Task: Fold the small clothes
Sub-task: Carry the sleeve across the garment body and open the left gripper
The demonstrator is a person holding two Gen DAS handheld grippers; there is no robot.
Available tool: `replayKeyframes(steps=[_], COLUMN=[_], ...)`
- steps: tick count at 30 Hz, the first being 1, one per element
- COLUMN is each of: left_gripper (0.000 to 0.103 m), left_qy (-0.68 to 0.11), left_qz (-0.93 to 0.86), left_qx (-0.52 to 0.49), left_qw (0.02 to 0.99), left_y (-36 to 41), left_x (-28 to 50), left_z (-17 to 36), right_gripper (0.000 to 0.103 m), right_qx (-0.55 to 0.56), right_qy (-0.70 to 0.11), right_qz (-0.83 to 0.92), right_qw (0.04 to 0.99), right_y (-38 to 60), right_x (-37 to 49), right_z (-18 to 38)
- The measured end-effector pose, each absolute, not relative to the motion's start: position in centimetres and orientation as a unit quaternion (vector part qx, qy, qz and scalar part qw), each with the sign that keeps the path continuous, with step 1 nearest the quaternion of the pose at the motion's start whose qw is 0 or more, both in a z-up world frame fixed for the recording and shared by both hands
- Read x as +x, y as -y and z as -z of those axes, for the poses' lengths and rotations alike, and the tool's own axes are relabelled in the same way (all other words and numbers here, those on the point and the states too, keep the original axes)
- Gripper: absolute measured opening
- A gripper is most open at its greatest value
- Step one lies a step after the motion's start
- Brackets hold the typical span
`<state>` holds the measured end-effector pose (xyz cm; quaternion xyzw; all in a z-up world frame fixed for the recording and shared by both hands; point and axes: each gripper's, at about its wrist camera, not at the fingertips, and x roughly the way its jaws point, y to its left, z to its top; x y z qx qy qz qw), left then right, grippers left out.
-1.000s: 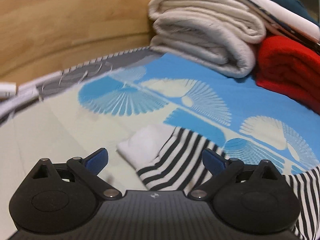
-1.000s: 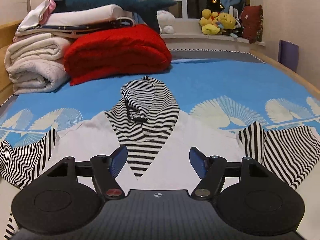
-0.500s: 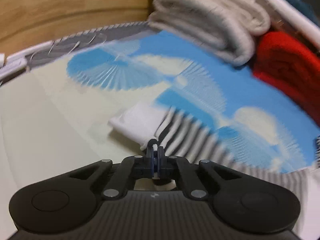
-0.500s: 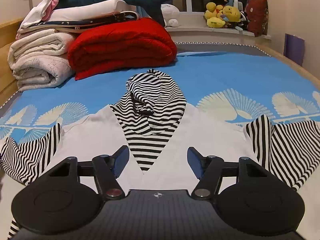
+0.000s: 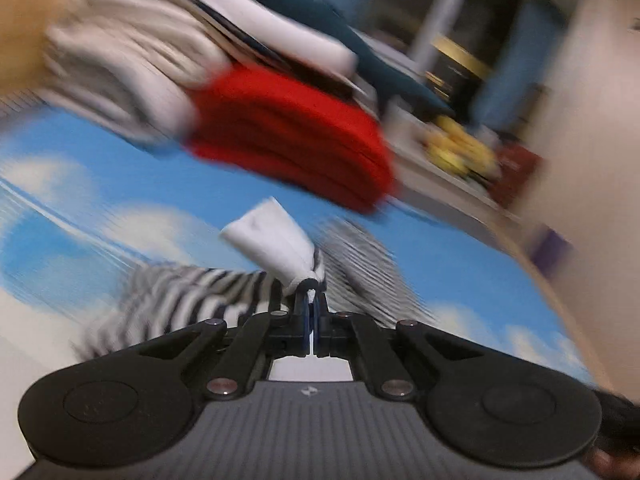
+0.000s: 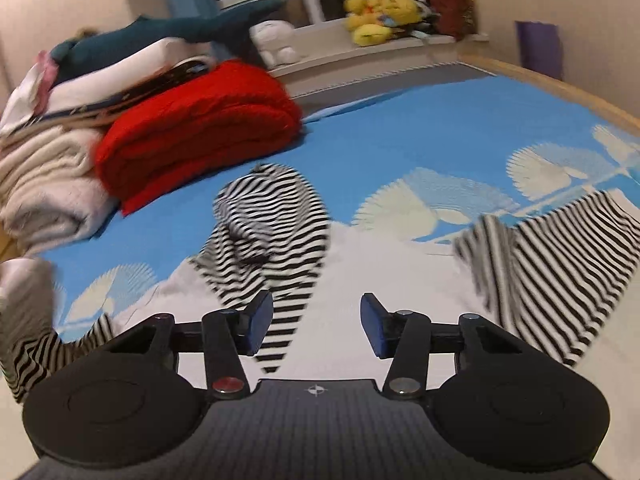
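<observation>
Spread on the blue bed cover (image 6: 400,128), the striped top (image 6: 276,220) is having its left sleeve (image 5: 192,292) folded in — the left gripper (image 5: 313,300) is pinching the white cuff (image 5: 276,240), while the right gripper (image 6: 317,320) is hovering agape above the chest — next, I judge, carrying that cuff across the body.

Motion blur smears most of the left wrist view: the red blanket (image 5: 296,136), the cream stack beside it and the bed's blue print have no clean edges. The striped sleeve (image 5: 192,300) behind the left tool (image 5: 312,312) dissolves into streaks, and the tool's body hides where the sleeve joins the garment. In the right wrist view, the right sleeve (image 6: 560,272) runs off the frame's edge, and the right tool (image 6: 316,320) covers the garment's lower hem.
</observation>
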<state>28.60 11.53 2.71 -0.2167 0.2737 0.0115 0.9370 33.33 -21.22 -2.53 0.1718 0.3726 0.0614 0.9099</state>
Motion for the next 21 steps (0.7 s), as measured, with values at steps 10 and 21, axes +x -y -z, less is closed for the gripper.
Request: replayKeyframes(steps=[10,21], left_gripper=[0.027,0.027], left_qy=[-0.33,-0.364], left_qz=[0.048,-0.127], left_qx=[-0.147,-0.244], left_qw=[0.931,0.89], left_y=[-7.8,-20.5], left_x=[32.2,32.0], left_z=[-0.8,0.2], right_gripper=[0.052,0.052], right_qx=[0.223,0.175], right_qy=[-0.443,-0.567], right_qz=[-0.038,0.017], right_qw=[0.867,0.805], right_y=[23.6,21.0], right_x=[34.4,34.3], right_z=[6.1,13.1])
